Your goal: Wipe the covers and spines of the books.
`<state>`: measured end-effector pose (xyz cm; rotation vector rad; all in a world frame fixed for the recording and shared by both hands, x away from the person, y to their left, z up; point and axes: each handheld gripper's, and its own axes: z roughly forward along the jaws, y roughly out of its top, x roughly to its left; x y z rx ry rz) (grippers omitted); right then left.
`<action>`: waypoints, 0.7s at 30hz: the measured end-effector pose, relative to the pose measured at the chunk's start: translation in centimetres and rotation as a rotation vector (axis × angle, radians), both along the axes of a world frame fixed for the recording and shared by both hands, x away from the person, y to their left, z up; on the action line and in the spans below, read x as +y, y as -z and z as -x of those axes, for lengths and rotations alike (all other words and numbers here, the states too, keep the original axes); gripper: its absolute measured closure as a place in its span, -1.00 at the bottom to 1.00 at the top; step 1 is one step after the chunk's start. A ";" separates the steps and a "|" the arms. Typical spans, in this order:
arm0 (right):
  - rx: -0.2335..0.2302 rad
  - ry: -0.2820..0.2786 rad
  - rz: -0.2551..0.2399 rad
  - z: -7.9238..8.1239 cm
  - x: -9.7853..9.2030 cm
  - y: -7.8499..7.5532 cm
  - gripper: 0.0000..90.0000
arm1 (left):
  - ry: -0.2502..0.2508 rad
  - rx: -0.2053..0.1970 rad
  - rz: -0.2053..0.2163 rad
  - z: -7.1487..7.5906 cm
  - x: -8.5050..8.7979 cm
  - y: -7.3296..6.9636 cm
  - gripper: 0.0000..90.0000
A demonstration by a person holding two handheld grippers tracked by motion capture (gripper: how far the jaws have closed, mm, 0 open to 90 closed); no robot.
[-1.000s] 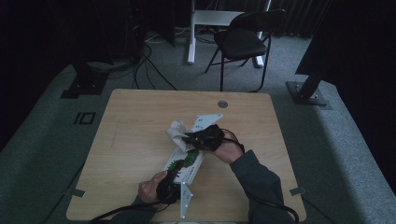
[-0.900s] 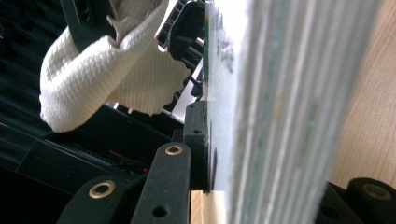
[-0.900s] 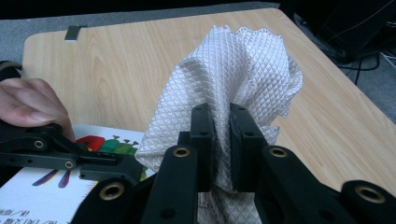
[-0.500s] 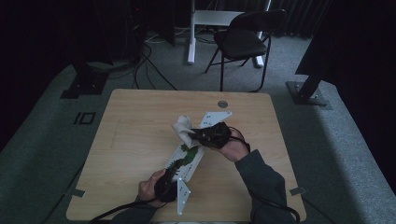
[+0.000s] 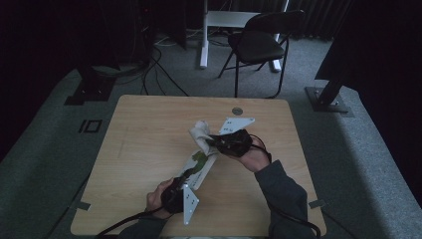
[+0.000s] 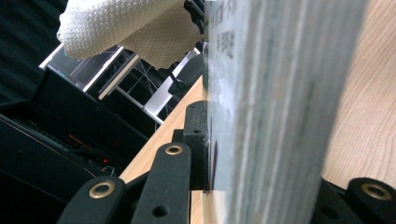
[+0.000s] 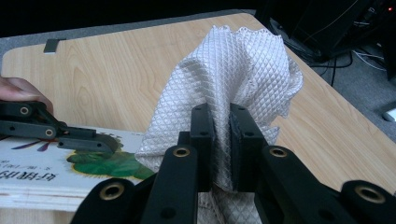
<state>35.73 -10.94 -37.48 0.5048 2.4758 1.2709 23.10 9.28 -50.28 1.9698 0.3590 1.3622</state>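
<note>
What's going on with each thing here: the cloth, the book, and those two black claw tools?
Cloth: bunched, pinched in the right gripper, resting against the book's far end.
Book: closed, lying flat on the table, near end clamped in the left gripper.
Left gripper: shut on the book.
Right gripper: shut on the cloth.
Chair: unoccupied, standing beyond the table.

Print runs along the book (image 7: pixel 56 179) cover, too blurred to read.
</note>
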 end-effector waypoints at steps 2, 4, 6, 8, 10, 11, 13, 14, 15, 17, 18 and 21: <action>0.001 0.005 -0.004 0.0 -0.2 0.0 0.83 | 0.002 0.005 0.005 0.0 0.0 0.0 0.75; 0.000 0.009 -0.005 -0.1 -0.4 0.0 0.83 | 0.003 0.012 0.004 0.0 0.1 -0.1 0.75; 0.003 0.018 -0.010 -0.1 -0.6 0.0 0.83 | 0.004 0.015 0.006 -0.1 0.1 -0.2 0.75; 0.004 0.023 -0.011 -0.1 -0.8 0.1 0.83 | 0.004 0.019 0.009 -0.1 0.2 -0.2 0.75; 0.005 0.030 -0.012 0.0 -1.0 0.3 0.83 | 0.005 0.022 0.019 -0.1 0.2 -0.2 0.75; 0.004 0.031 -0.012 0.0 -1.1 0.3 0.83 | 0.005 0.024 0.021 -0.1 0.3 -0.2 0.75; 0.008 0.037 -0.014 0.0 -1.4 0.5 0.83 | 0.005 0.028 0.032 -0.2 0.3 -0.3 0.75; 0.010 0.041 -0.014 0.0 -1.5 0.5 0.83 | 0.005 0.030 0.035 -0.2 0.3 -0.3 0.75; 0.010 0.044 -0.016 0.0 -1.6 0.5 0.83 | 0.005 0.032 0.036 -0.2 0.3 -0.3 0.75; 0.013 0.051 -0.020 0.0 -1.8 0.6 0.83 | 0.006 0.037 0.042 -0.3 0.4 -0.3 0.75; 0.012 0.053 -0.019 0.0 -2.0 0.7 0.83 | 0.006 0.039 0.047 -0.3 0.4 -0.3 0.75; 0.012 0.061 -0.022 0.2 -2.3 0.9 0.83 | 0.007 0.046 0.049 -0.3 0.5 -0.3 0.75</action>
